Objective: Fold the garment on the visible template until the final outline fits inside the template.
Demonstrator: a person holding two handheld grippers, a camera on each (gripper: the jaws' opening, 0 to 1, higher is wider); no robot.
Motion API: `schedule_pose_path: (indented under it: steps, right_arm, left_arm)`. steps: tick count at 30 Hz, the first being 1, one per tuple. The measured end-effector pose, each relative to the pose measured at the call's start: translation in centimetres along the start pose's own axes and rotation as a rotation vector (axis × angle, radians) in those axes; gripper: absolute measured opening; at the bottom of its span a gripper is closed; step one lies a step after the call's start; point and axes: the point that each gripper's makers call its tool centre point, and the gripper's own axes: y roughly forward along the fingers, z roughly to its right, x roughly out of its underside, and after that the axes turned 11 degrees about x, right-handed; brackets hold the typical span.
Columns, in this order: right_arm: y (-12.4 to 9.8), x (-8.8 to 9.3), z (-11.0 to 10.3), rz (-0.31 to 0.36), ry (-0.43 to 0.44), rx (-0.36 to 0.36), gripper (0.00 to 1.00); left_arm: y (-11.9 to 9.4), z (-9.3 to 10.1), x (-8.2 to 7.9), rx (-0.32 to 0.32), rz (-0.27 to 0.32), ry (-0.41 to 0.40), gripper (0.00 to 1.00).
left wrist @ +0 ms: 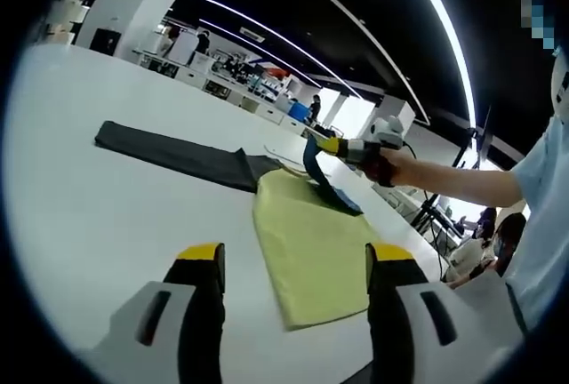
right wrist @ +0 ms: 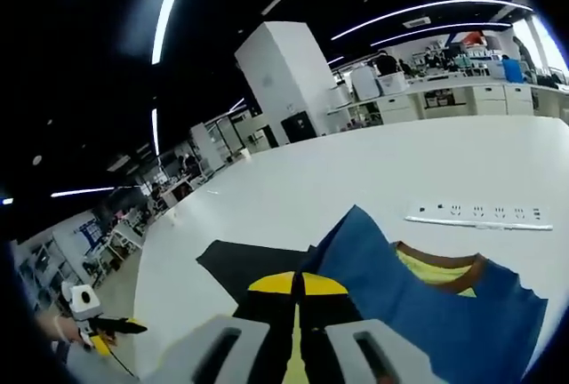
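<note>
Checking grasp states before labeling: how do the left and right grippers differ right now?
The left gripper has its jaws spread wide, holding nothing; the right gripper has its jaws shut on the blue fabric. The left gripper hovers near the yellow garment, while the right gripper lifts a blue flap off it. Both have yellow-tipped black jaws.

Garment point(left wrist: 311, 242) lies on template point(left wrist: 169, 155).

garment's point(right wrist: 427, 304) far edge cut off
</note>
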Motion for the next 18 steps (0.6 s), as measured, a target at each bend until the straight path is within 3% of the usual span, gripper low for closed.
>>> schedule_pose_path:
  steps: [3,7,18]
  right_arm:
    - [0.8,1.4,-1.0,-0.024,0.018,-0.025,0.0]
    - [2.0,3.4,-0.8,-0.075,0.013,-0.015,0.0]
    - [3.4,5.0,-0.2,-0.117,0.032,-0.013,0.0]
  left_arm:
    - [0.1,0.1,0.2,0.002,-0.008,-0.001,0.61]
    - [0.2,0.3,0.0,0.005,-0.004,0.002,0.61]
    - [-0.1,0.1,0.2,-0.009,0.003,-0.01,0.61]
